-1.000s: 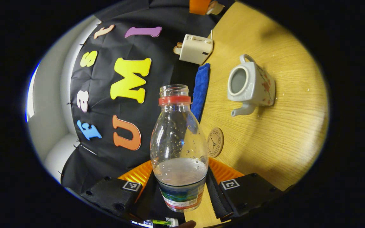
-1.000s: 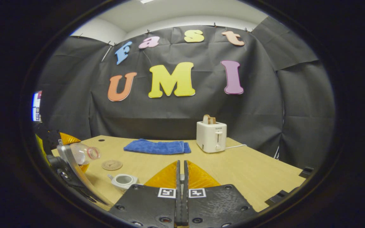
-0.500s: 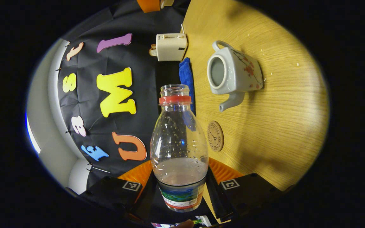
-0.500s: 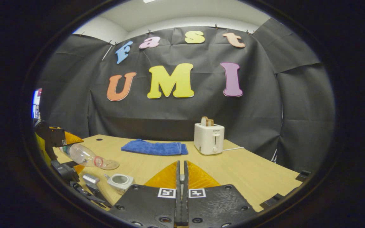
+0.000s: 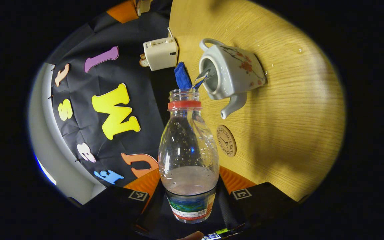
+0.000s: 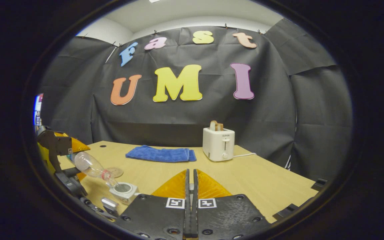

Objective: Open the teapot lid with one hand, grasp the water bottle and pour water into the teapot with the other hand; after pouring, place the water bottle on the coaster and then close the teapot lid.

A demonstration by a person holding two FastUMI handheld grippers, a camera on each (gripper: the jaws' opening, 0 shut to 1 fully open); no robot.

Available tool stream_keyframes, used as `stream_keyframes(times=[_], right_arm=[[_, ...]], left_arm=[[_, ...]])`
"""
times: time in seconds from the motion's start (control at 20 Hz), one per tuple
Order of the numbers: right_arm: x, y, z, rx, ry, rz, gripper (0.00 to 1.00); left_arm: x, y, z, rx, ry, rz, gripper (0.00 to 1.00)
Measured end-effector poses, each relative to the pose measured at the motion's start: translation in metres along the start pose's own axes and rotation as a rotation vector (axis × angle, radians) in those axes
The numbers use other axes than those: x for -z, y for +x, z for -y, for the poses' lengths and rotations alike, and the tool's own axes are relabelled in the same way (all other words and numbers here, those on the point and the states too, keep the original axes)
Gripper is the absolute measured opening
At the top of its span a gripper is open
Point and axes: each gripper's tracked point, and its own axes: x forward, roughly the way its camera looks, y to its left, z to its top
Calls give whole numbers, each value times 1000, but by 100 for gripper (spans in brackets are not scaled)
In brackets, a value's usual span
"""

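Note:
My left gripper (image 5: 189,190) is shut on a clear water bottle (image 5: 188,156) with a red neck ring. The bottle is tipped, and a thin stream of water runs from its mouth into the open top of the white flowered teapot (image 5: 235,75). In the right gripper view the tilted bottle (image 6: 90,166) has its mouth right over the teapot (image 6: 122,190). A round coaster (image 5: 226,140) lies on the table near the spout. My right gripper (image 6: 190,186) is held up off the table, shut, with a pale bit of the teapot lid (image 5: 143,5) showing at its tips.
A white toaster (image 6: 218,144) with bread in it stands at the back of the wooden table (image 6: 265,183). A folded blue towel (image 6: 160,154) lies to its left. The table's right half is bare wood.
The left gripper has tipped the bottle further and brought its mouth over the teapot opening, and water now flows. The right gripper has barely moved.

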Motion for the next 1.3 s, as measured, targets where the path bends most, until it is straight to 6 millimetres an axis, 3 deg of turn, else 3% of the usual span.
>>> stream_keyframes(times=[0.05,0.1,0.6,0.95,1.3], right_arm=[[0,1,1,1,1,-2,0],[1,2,2,6,-2,-2,0],[0,3,6,0,22,-22,0],[-8,2,19,23,38,-12,0],[-6,3,20,22,35,-14,0]], left_arm=[[0,1,-1,-1,9,0,72],[0,1,-1,1,13,-1,76],[0,-3,-11,-3,118,-26,77],[-16,-8,-26,-38,229,-24,76],[-15,-10,-36,-48,324,-58,77]])
